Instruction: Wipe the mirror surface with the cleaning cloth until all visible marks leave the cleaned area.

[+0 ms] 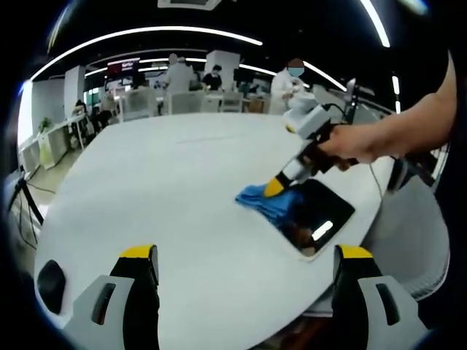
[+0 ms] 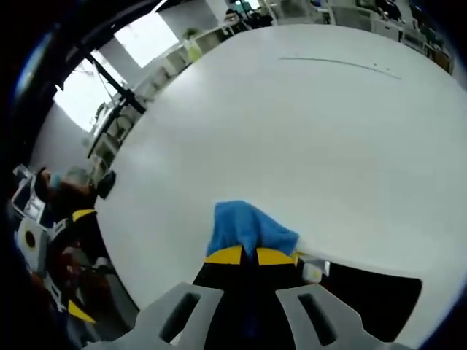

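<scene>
Two jaws of the left gripper point(image 1: 246, 281) stand spread over bare white table point(image 1: 168, 182). Further out, the right gripper point(image 2: 249, 255) pinches the blue cloth point(image 1: 264, 198) on the mirror point(image 1: 327, 211) near the table's edge; wide open tabletop beyond

counts across my two views

i count one white surface point(image 1: 182, 189), one dark mirror point(image 1: 325, 211) lying on it, and one blue cleaning cloth point(image 1: 266, 200) at the mirror's edge. i hold two hand-held grippers: my left hand-held gripper point(image 1: 244, 266) with two yellow-tipped jaws apart, and my right hand-held gripper point(image 2: 252, 255) with two jaws closed on the cloth. one bare forearm point(image 1: 405, 131) reaches in. behind, several people stand; their number is unclear.
</scene>
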A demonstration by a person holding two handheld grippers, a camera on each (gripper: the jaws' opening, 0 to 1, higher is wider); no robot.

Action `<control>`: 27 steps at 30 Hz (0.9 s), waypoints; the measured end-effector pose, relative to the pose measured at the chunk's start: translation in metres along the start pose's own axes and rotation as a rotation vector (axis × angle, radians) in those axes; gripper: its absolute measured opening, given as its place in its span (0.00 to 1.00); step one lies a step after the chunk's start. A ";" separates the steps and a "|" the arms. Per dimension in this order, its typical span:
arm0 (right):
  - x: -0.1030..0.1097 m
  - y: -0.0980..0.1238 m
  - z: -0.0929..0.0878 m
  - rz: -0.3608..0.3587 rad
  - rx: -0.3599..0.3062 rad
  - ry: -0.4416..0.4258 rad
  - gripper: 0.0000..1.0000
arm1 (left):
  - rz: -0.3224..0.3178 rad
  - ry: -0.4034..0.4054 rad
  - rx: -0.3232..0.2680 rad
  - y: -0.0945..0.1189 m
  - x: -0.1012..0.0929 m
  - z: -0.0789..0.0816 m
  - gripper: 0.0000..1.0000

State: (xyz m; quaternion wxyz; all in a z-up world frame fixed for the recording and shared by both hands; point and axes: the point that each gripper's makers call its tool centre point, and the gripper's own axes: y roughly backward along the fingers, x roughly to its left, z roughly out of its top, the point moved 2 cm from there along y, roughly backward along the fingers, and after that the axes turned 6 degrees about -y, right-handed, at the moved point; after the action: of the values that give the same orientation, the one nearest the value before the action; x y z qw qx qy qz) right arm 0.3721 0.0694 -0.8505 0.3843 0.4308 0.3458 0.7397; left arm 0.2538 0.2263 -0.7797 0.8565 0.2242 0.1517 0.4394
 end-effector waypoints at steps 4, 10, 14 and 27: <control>-0.005 0.003 -0.001 -0.003 -0.004 -0.004 0.00 | -0.004 -0.002 0.000 -0.001 -0.002 0.001 1.00; -0.018 0.010 -0.004 -0.014 -0.005 -0.005 0.00 | -0.011 -0.005 -0.002 -0.004 -0.006 0.003 1.00; -0.025 0.014 -0.005 -0.018 -0.007 -0.015 0.00 | -0.020 -0.010 -0.007 -0.008 -0.010 0.007 1.00; -0.031 0.017 -0.006 -0.027 -0.010 -0.025 0.00 | -0.020 -0.021 -0.007 -0.008 -0.010 0.009 1.00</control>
State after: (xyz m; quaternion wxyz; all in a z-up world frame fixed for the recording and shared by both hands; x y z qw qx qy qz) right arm 0.3730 0.0336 -0.8503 0.4006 0.4334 0.3429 0.7308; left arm 0.2581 0.2116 -0.7757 0.8632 0.2246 0.1432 0.4289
